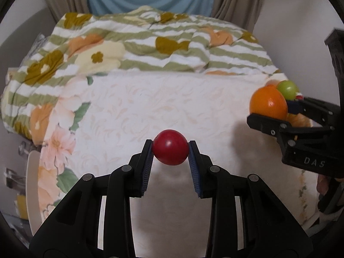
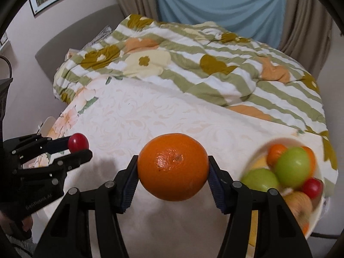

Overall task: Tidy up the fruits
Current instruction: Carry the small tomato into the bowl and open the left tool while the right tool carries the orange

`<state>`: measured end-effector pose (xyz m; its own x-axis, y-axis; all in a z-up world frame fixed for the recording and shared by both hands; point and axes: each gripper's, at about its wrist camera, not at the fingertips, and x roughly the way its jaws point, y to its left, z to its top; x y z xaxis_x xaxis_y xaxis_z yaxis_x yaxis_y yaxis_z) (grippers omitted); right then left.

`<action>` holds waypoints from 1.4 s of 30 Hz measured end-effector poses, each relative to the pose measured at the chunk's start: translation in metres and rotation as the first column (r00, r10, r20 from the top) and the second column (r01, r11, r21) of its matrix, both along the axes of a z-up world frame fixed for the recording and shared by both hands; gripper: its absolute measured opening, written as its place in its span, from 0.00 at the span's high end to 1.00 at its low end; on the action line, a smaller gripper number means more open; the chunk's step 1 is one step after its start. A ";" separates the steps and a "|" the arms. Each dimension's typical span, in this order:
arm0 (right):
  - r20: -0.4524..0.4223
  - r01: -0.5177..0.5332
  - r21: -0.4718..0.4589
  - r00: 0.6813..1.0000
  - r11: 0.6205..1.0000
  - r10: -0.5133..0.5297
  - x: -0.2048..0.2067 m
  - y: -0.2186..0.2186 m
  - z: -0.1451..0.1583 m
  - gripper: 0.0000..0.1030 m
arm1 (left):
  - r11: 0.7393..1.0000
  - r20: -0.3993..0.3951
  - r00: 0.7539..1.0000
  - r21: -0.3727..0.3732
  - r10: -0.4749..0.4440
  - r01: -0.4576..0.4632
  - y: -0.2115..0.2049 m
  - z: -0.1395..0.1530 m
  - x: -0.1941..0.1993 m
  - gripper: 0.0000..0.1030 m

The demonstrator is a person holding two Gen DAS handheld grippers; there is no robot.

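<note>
The left gripper [image 1: 171,148] held a small red fruit [image 1: 170,147] between its fingers [image 1: 148,163], clear of the bed [image 1: 172,107]. The right gripper [image 2: 173,169] clamped an orange [image 2: 173,167] across its middle, its dimpled end turned up toward the camera. Both are near-round, so no long axis mattered. To do the step well, each fruit probably needed carrying level and a low release so it would not roll. At the right sat a bowl [image 2: 318,212] of green apples [image 2: 293,166] and other fruit; beyond lay a striped floral quilt [image 2: 215,64].
</note>
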<state>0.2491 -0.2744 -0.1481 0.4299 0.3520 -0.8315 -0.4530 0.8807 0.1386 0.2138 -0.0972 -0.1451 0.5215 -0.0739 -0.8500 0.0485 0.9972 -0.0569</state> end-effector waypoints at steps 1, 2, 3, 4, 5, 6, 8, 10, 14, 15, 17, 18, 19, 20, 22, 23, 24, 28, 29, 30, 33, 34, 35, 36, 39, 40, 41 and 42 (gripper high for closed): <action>0.005 0.013 0.003 1.000 1.000 -0.013 -0.003 -0.007 0.004 0.46 | 1.000 0.008 1.000 -0.002 -0.005 0.006 -0.004 0.004 -0.002 0.62; 0.011 0.026 0.004 1.000 1.000 -0.026 -0.007 -0.013 0.008 0.46 | 1.000 0.020 1.000 -0.006 -0.018 0.019 -0.010 0.011 -0.003 0.62; 0.019 0.043 0.006 0.999 0.999 -0.043 -0.012 -0.022 0.013 0.46 | 1.000 0.029 0.999 -0.008 -0.028 0.029 -0.015 0.015 -0.003 0.62; 0.022 0.054 0.007 0.998 0.999 -0.054 -0.015 -0.028 0.016 0.46 | 0.999 0.041 0.998 -0.008 -0.041 0.041 -0.022 0.020 -0.004 0.62; 0.028 0.071 0.009 0.997 0.997 -0.071 -0.019 -0.036 0.019 0.46 | 0.999 0.050 0.997 -0.005 -0.052 0.053 -0.027 0.024 -0.005 0.62; 0.033 0.086 0.009 0.996 0.996 -0.086 -0.023 -0.044 0.022 0.46 | 0.998 0.057 0.996 -0.002 -0.067 0.067 -0.034 0.028 -0.005 0.62; 0.042 0.114 0.009 0.993 0.993 -0.114 -0.030 -0.059 0.027 0.46 | 0.995 0.075 0.992 -0.003 -0.097 0.098 -0.048 0.035 -0.006 0.62; 0.048 0.143 0.011 0.988 0.990 -0.144 -0.036 -0.073 0.031 0.46 | 0.991 0.088 0.988 -0.006 -0.130 0.131 -0.064 0.040 -0.007 0.62; 0.055 0.198 0.014 0.979 0.980 -0.199 -0.048 -0.100 0.034 0.46 | 0.980 0.100 0.975 -0.009 -0.198 0.199 -0.097 0.044 -0.007 0.62; 0.057 0.212 0.015 0.975 0.977 -0.213 -0.052 -0.108 0.035 0.46 | 0.977 0.103 0.972 -0.013 -0.211 0.213 -0.104 0.044 -0.007 0.62; 0.060 0.237 0.019 0.969 0.971 -0.238 -0.057 -0.121 0.036 0.46 | 0.969 0.105 0.964 -0.014 -0.243 0.246 -0.121 0.044 -0.007 0.62; 0.062 0.246 0.020 0.967 0.969 -0.247 -0.060 -0.127 0.036 0.46 | 0.966 0.107 0.961 -0.014 -0.255 0.258 -0.127 0.043 -0.007 0.62; 0.064 0.255 0.020 0.965 0.967 -0.256 -0.063 -0.133 0.036 0.46 | 0.962 0.110 0.957 -0.018 -0.269 0.272 -0.135 0.042 -0.007 0.62; 0.066 0.264 0.020 0.962 0.964 -0.264 -0.064 -0.137 0.036 0.46 | 0.958 0.111 0.953 -0.022 -0.281 0.285 -0.142 0.041 -0.006 0.62; 0.070 0.279 0.017 0.957 0.960 -0.280 -0.068 -0.145 0.036 0.46 | 0.952 0.108 0.948 -0.028 -0.301 0.305 -0.154 0.037 -0.003 0.62; 0.070 0.286 0.017 0.955 0.958 -0.287 -0.068 -0.148 0.035 0.46 | 0.949 0.107 0.945 -0.032 -0.308 0.313 -0.159 0.036 -0.002 0.62; 0.070 0.294 0.019 0.953 0.956 -0.294 -0.069 -0.152 0.035 0.46 | 0.945 0.104 0.942 -0.036 -0.319 0.324 -0.166 0.033 0.000 0.62; 0.070 0.319 0.020 0.945 0.948 -0.319 -0.071 -0.167 0.031 0.46 | 0.931 0.083 0.930 -0.041 -0.358 0.362 -0.187 0.020 0.005 0.62; 0.068 0.328 0.021 0.942 0.944 -0.329 -0.071 -0.171 0.030 0.46 | 0.927 0.073 0.927 -0.045 -0.367 0.371 -0.192 0.016 0.006 0.62; 0.065 0.337 0.024 0.939 0.941 -0.338 -0.071 -0.175 0.028 0.46 | 0.925 0.066 0.925 -0.047 -0.375 0.378 -0.194 0.013 0.007 0.62; 0.053 0.366 0.032 0.928 0.930 -0.368 -0.070 -0.185 0.022 0.46 | 0.915 0.038 0.916 -0.044 -0.400 0.402 -0.206 -0.001 0.013 0.62; 0.049 0.374 0.034 0.926 0.927 -0.375 -0.071 -0.187 0.020 0.46 | 0.912 0.031 0.913 -0.044 -0.407 0.408 -0.207 -0.005 0.014 0.62; 0.044 0.383 0.035 0.922 0.923 -0.384 -0.070 -0.189 0.018 0.46 | 0.909 0.022 0.909 -0.042 -0.415 0.416 -0.210 -0.010 0.016 0.62; 0.039 0.391 0.035 0.919 0.920 -0.392 -0.070 -0.191 0.015 0.46 | 0.906 0.016 0.907 -0.040 -0.422 0.422 -0.211 -0.014 0.017 0.62; 0.028 0.411 0.042 0.911 0.911 -0.412 -0.072 -0.195 0.010 0.46 | 0.895 0.003 0.895 -0.014 -0.445 0.445 -0.215 -0.022 0.020 0.62; 0.026 0.415 0.044 0.909 0.909 -0.416 -0.072 -0.196 0.008 0.46 | 0.892 0.005 0.892 -0.004 -0.452 0.452 -0.216 -0.023 0.021 0.62; 0.024 0.421 0.046 0.906 0.906 -0.423 -0.072 -0.197 0.006 0.46 | 0.889 0.005 0.889 0.003 -0.458 0.458 -0.217 -0.024 0.021 0.61; 0.021 0.426 0.046 0.904 0.903 -0.428 -0.072 -0.198 0.005 0.46 | 0.886 0.002 0.886 0.006 -0.464 0.464 -0.218 -0.025 0.022 0.61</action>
